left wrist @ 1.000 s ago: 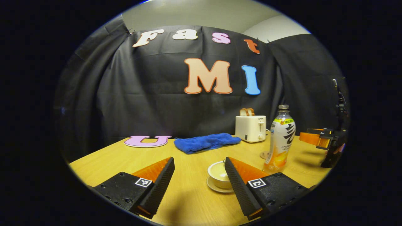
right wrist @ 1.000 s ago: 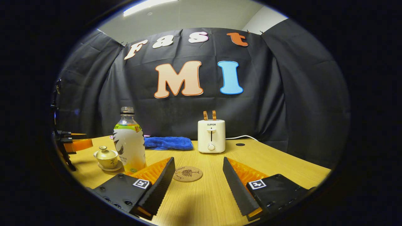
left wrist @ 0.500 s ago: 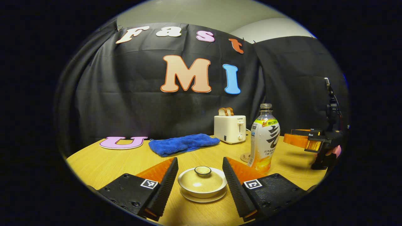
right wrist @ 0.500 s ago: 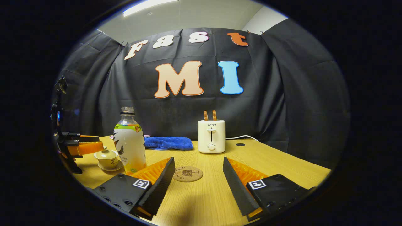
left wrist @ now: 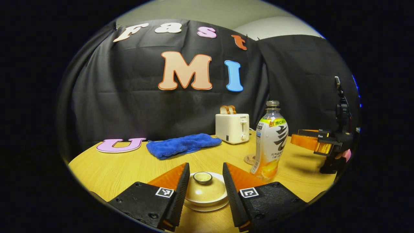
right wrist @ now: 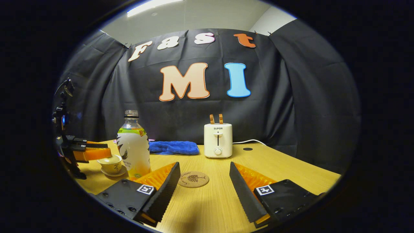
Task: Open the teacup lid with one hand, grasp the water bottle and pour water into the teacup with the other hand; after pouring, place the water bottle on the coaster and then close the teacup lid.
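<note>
Wooden table (right wrist: 291, 168), toaster (right wrist: 218, 140), blue towel (left wrist: 182, 145), bottle (left wrist: 270, 139) beside lidded teacup (left wrist: 205, 191)

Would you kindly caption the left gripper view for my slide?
Open left gripper straddling the lidded teacup, water bottle upright beside it.

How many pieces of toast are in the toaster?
2. Both toast slices stand side by side in the slots on top of the toaster, at the back of the table.

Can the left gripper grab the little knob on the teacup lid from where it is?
Probably yes. The left gripper is open with a finger on each side of the teacup lid, and nothing sits between them and the knob. The water bottle stands off to the side.
</note>
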